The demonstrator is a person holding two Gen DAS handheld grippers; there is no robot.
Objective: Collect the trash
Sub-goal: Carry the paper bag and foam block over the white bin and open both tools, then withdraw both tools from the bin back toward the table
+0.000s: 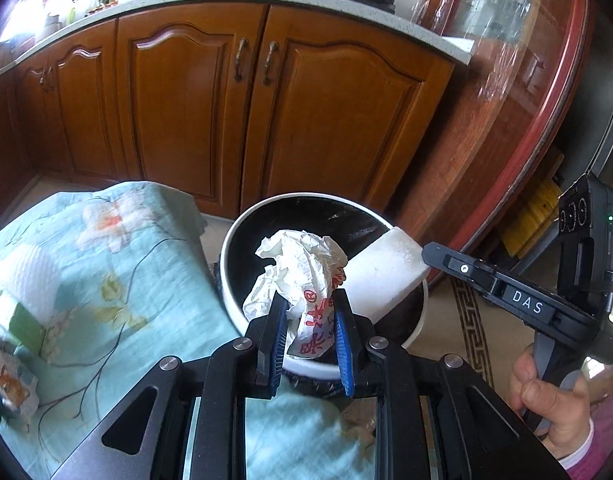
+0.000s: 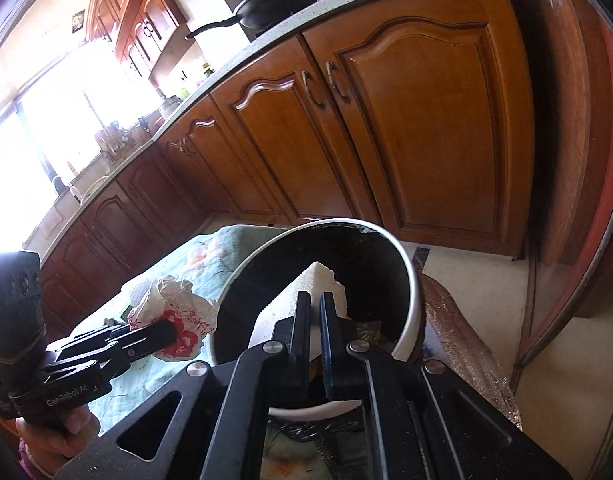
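Note:
My left gripper (image 1: 309,304) is shut on a crumpled white wrapper with red print (image 1: 302,276) and holds it over the near rim of a round white trash bin with a black liner (image 1: 416,330). The wrapper also shows in the right wrist view (image 2: 174,316). My right gripper (image 2: 314,300) is shut on a white foam block (image 2: 314,280) and holds it over the bin's opening (image 2: 410,276). In the left wrist view the foam block (image 1: 386,268) juts over the bin's right rim, held by the right gripper (image 1: 430,252).
A table with a pale blue floral cloth (image 1: 118,264) stands left of the bin and carries a white paper roll (image 1: 26,276) and packets (image 1: 10,384). Wooden kitchen cabinets (image 1: 234,120) stand behind. A red-framed glass door (image 1: 518,92) is at the right.

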